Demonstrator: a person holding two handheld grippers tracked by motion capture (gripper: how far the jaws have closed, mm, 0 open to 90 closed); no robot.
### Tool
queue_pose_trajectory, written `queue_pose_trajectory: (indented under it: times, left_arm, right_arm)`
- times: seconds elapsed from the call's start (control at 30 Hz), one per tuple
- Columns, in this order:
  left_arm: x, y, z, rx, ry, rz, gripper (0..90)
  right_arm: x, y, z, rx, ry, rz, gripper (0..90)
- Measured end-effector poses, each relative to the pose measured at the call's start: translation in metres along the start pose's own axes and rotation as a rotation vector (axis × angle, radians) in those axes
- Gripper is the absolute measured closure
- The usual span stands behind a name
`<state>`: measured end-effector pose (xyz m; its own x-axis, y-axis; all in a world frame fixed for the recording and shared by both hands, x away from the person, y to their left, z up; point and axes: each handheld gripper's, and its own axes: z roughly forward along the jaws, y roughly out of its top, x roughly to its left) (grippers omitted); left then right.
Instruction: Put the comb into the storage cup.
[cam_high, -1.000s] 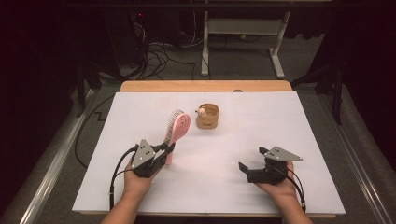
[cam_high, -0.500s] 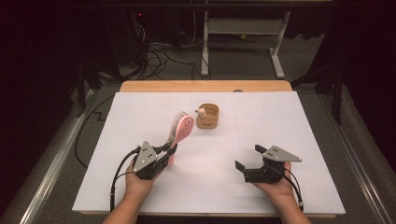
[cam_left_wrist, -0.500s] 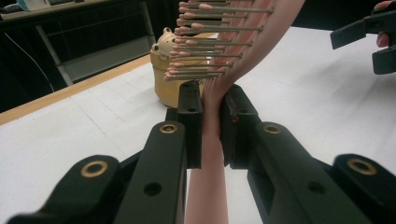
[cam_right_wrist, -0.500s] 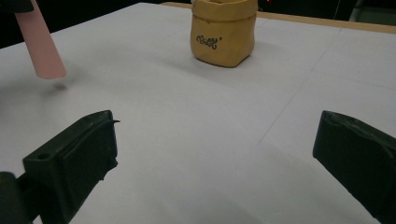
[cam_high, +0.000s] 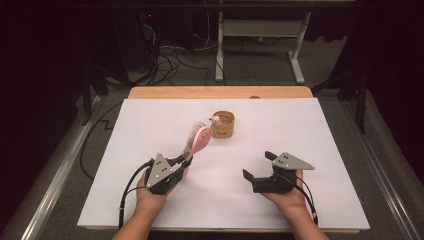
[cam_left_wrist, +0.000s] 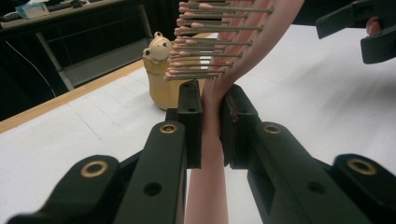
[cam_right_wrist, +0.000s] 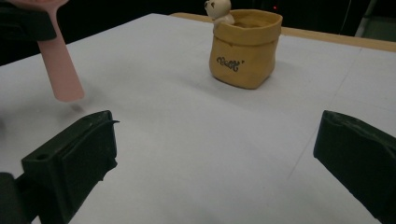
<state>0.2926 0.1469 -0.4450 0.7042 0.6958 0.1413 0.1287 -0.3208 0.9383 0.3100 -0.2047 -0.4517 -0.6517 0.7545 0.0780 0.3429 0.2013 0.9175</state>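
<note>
One pink hairbrush (cam_high: 198, 140), one bear pot (cam_high: 222, 124), two grippers.

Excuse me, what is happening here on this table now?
A person holds a gripper in each hand over a white table. The left gripper is shut on the handle of a pink hairbrush, raised toward a small tan pot with a bear figure. The right gripper is open with nothing between its jaws.

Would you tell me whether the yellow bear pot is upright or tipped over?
Upright: the yellow bear pot stands on its base on the white table, mouth upward.
</note>
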Motion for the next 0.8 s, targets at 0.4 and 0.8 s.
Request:
queue_pose_trajectory:
  times: [0.4, 0.8]
  left_arm:
    - [-0.007, 0.000, 0.005, 0.007, -0.003, 0.022, 80.5]
    - [-0.010, 0.001, 0.006, 0.004, -0.007, 0.027, 80.5]
  right_arm:
    - [0.025, 0.022, 0.015, -0.031, 0.066, -0.015, 0.4]
    - [0.049, 0.036, 0.027, -0.044, 0.125, -0.039, 0.4]
